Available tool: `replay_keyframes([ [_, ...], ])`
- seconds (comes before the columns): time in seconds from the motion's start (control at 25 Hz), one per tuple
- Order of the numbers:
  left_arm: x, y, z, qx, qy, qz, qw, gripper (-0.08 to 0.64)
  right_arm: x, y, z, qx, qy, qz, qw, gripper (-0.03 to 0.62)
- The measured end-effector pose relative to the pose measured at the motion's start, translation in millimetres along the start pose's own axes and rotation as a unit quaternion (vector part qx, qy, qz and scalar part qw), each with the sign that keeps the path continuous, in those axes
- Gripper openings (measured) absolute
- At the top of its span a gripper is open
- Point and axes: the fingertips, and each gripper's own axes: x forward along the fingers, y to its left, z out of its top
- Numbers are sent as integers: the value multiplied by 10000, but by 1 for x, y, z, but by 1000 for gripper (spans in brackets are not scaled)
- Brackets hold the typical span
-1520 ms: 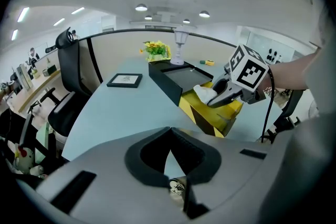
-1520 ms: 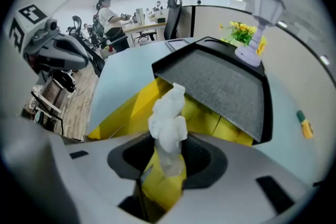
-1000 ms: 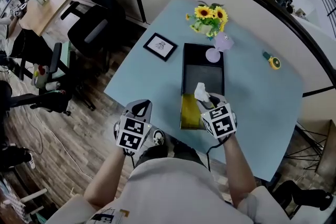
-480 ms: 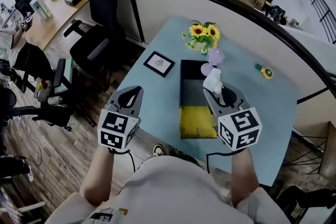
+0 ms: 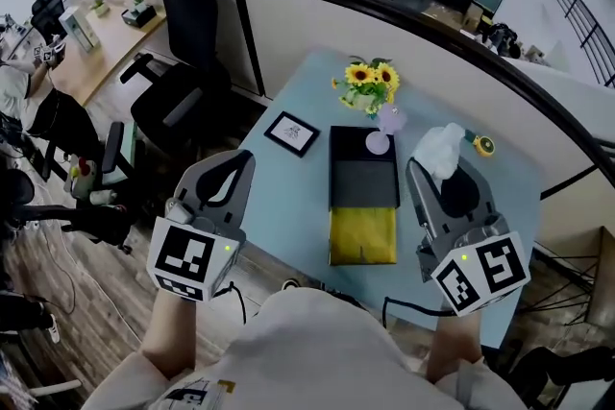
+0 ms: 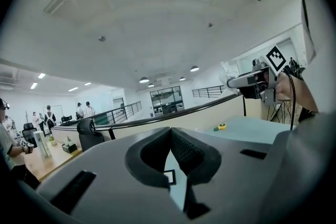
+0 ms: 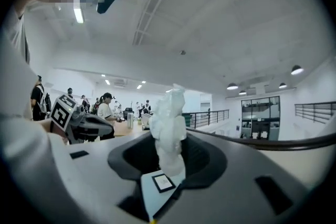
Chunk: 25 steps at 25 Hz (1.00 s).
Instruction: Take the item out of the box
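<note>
A long black box [image 5: 363,170] with a yellow front part [image 5: 362,235] lies on the pale blue table [image 5: 288,197]. My right gripper [image 5: 437,170] is raised high above the table, to the right of the box. It is shut on a crumpled white item [image 5: 440,149], which stands up between the jaws [image 7: 169,118]. My left gripper [image 5: 238,164] hovers left of the box with its jaws together and nothing in them [image 6: 170,132]. The left gripper view also catches the right gripper [image 6: 252,80] and the white item [image 6: 228,68].
Sunflowers in a pot [image 5: 365,84] and a small purple object [image 5: 382,128] stand just behind the box. A framed picture [image 5: 292,133] lies to its left, a yellow tape measure [image 5: 482,145] at the right. A black office chair [image 5: 178,101] stands off the table's left edge.
The right gripper has lifted the white item up out of the box and carried it to the right. Both grippers have risen towards the head camera.
</note>
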Motion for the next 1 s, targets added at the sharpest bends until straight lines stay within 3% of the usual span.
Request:
replay_keyframes([
  [0.2, -15, -7, 19, -23, -304, 25, 9995, 5, -25, -1, 16, -64, -177, -109, 9998, 156],
  [0.6, -24, -35, 4, -207, -80, -110, 9997, 5, -43, 16, -17, -54, 374, 169, 9991, 155],
  [1.0, -33, -32, 5, -262, -113, -49, 9996, 5, -41, 31, -16, -144, 324, 261, 9990, 155],
])
